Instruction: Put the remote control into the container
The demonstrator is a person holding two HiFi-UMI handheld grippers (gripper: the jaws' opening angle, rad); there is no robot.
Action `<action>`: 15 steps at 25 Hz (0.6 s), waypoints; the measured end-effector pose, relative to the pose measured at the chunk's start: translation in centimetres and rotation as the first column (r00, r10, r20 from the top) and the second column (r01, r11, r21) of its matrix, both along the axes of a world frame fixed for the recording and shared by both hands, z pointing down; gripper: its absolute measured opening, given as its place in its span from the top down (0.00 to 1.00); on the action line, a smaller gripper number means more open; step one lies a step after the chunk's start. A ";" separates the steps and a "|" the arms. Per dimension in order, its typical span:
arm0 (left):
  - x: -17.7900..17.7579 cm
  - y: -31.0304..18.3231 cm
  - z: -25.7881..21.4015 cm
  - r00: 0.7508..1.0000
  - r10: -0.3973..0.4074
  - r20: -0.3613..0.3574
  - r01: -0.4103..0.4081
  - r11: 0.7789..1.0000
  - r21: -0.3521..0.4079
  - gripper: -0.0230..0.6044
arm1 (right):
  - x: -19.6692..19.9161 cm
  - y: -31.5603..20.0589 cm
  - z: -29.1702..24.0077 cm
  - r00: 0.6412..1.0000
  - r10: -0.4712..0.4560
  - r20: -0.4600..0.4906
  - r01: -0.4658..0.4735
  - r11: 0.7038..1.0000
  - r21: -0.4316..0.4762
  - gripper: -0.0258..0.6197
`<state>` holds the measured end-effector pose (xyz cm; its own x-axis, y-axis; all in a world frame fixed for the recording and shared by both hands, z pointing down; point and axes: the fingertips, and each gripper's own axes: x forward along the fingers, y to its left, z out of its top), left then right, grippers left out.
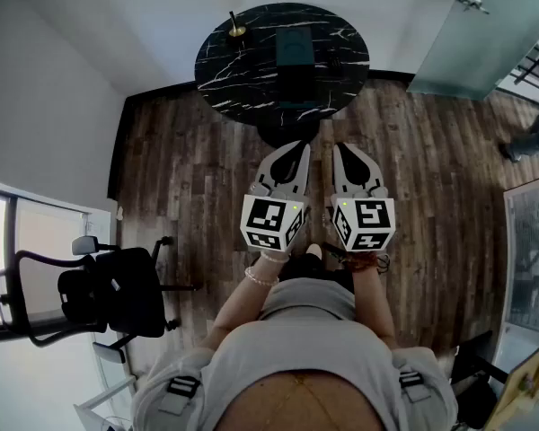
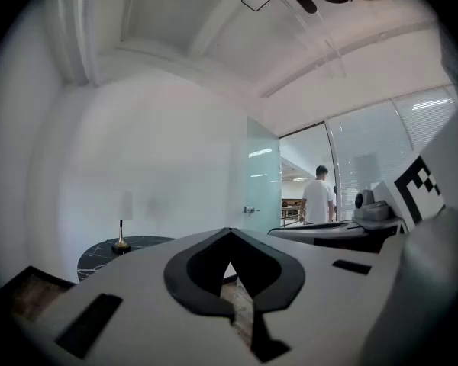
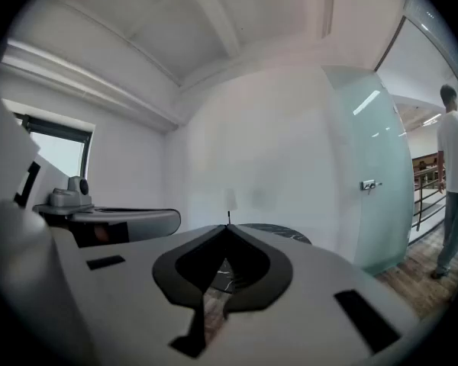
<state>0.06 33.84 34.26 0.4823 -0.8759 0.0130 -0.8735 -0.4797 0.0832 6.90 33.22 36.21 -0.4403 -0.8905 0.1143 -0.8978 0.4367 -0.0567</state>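
Round black marble table (image 1: 251, 70) sits upper centre of the head view on the wood floor (image 1: 431, 151), well apart from the person, so nothing is within reach yet. The 2 grippers, left gripper (image 1: 301, 145) and right gripper (image 1: 339, 147), are held level side by side at frame centre, aimed at the table with jaws pinched together and nothing between them, likely an approach pose. The dark teal box (image 1: 295, 45) on the table is likely the container; the remote control is too small to pick out.
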 end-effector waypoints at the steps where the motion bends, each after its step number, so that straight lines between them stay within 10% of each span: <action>1: 0.1 0.0 0.0 1.000 -0.001 0.001 0.001 1.000 0.000 0.96 | 0.0 0.0 0.0 1.000 -0.001 0.000 0.001 1.000 0.000 0.94; 15: 1.8 -0.6 0.1 1.000 -0.006 0.009 0.006 1.000 -0.004 0.96 | 1.4 -0.6 -0.2 1.000 -0.016 0.016 0.016 1.000 0.005 0.94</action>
